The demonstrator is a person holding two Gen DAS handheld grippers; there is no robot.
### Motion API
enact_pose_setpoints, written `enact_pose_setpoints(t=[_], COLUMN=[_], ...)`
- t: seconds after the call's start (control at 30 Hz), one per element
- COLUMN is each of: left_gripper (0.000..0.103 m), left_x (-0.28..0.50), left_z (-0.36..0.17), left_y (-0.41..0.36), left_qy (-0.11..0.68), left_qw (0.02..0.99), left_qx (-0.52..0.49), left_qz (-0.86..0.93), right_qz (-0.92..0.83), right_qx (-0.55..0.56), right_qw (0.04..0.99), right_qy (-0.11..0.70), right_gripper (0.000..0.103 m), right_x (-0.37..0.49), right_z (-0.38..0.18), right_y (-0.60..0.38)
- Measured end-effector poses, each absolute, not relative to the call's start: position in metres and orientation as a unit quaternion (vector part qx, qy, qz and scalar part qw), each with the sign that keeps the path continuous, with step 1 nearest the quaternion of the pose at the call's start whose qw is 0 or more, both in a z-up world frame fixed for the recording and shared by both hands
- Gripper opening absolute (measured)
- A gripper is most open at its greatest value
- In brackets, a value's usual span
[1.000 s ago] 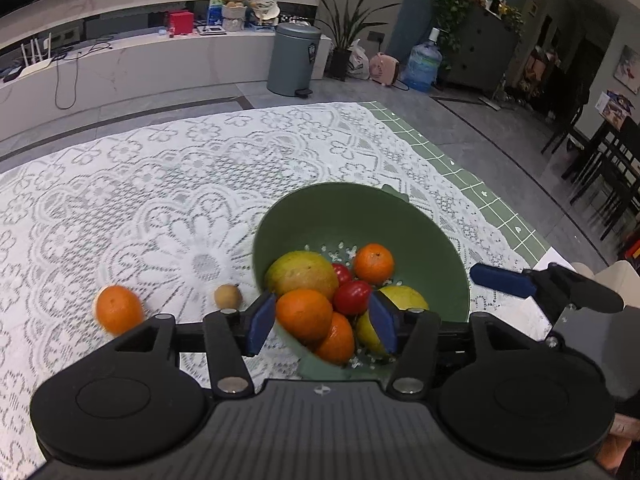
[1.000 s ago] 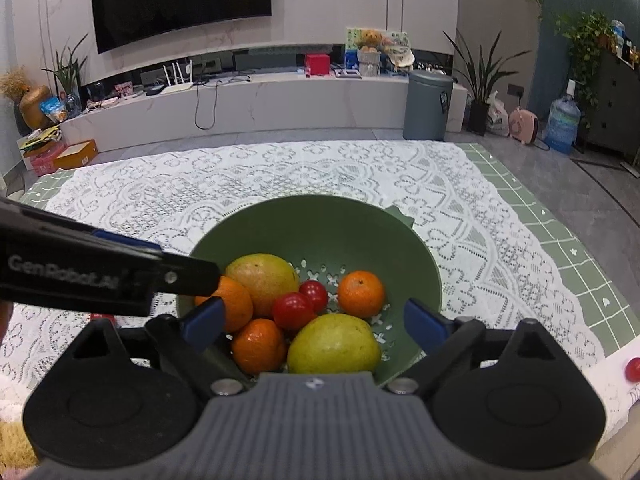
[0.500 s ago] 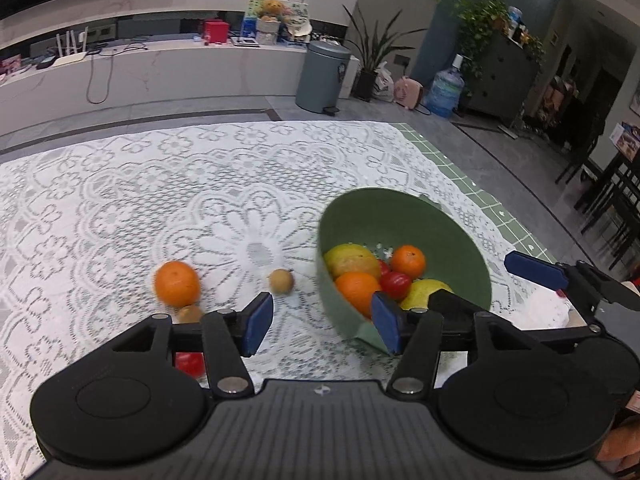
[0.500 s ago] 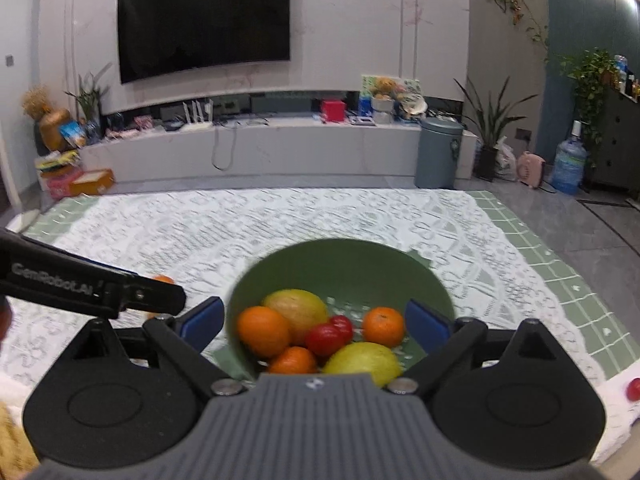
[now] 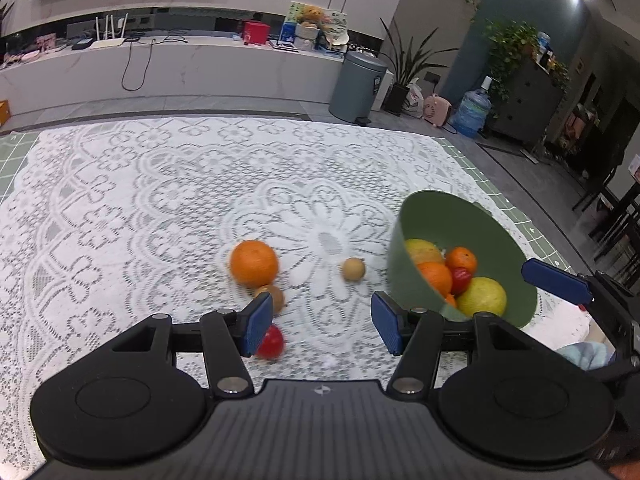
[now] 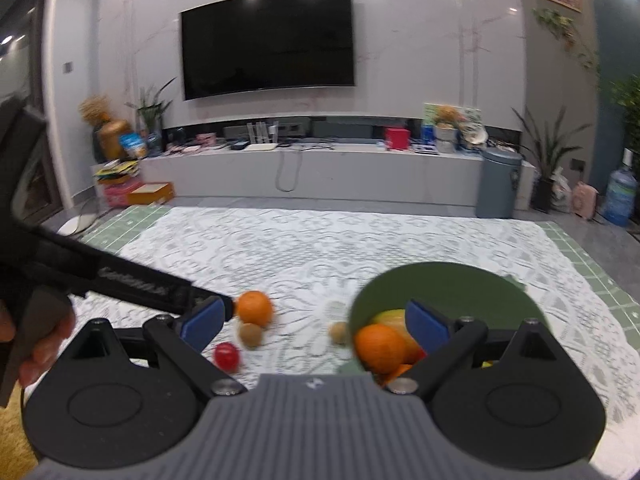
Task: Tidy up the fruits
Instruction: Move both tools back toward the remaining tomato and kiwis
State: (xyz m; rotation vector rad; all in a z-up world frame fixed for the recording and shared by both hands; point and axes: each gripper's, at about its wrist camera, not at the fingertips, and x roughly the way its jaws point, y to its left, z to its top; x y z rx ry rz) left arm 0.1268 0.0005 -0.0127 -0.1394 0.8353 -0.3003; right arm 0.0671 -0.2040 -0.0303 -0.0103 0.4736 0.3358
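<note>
A green bowl [image 5: 472, 216] on the lace tablecloth holds several fruits: oranges, a mango, a red tomato and a yellow-green fruit [image 5: 482, 296]. Loose on the cloth to its left lie an orange [image 5: 254, 263], a brown kiwi [image 5: 272, 296], a small tan fruit [image 5: 353, 269] and a red tomato [image 5: 271, 342]. My left gripper [image 5: 318, 322] is open and empty, low over the cloth just right of the tomato. My right gripper [image 6: 312, 324] is open and empty, in front of the bowl [image 6: 440, 284]. The loose orange [image 6: 254, 308] and tomato [image 6: 226, 356] also show there.
The white lace cloth [image 5: 160, 208] covers a table with green checked edges [image 6: 568, 248]. The left gripper's body [image 6: 120, 280] crosses the left side of the right wrist view. A TV wall, a cabinet and a bin stand beyond the table.
Both grippers have drawn back and swung left from over the bowl. The left one, open throughout, let an orange go into the bowl, then moved over the loose fruits. The right view has tilted up.
</note>
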Motion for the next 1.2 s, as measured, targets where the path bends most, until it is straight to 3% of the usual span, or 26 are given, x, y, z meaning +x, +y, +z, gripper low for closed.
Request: enact_pose_setpoints(t=[0.4, 0.67, 0.83, 1.0, 1.2], left_gripper=[0.066, 0.066, 0.06, 0.048, 0.044], left_x=[0.13, 0.138, 0.143, 0.149, 0.153], left_z=[-0.04, -0.056, -0.063, -0.072, -0.079], left_y=[0.036, 0.042, 0.048, 0.047, 0.041], left_qy=[0.402, 0.41, 0.415, 0.429, 0.442], left_qw=[0.9, 0.898, 0.892, 0.885, 0.874], left_qx=[-0.097, -0.086, -0.107, -0.106, -0.113], left_qz=[-0.141, -0.138, -0.142, -0.144, -0.166], right_qz=[0.201, 0.206, 0.207, 0.211, 0.213], right_qx=[-0.085, -0.113, -0.103, -0.081, -0.068], right_qw=[0.942, 0.928, 0.92, 0.912, 0.904], right_qy=[0.255, 0.289, 0.316, 0.342, 0.366], right_gripper=[0.083, 0.066, 0.056, 0.054, 0.049], right_x=[0.071, 0.084, 0.097, 0.111, 0.122], right_z=[-0.056, -0.074, -0.084, -0.091, -0.099], right_y=[-0.149, -0.127, -0.119, -0.116, -0.112])
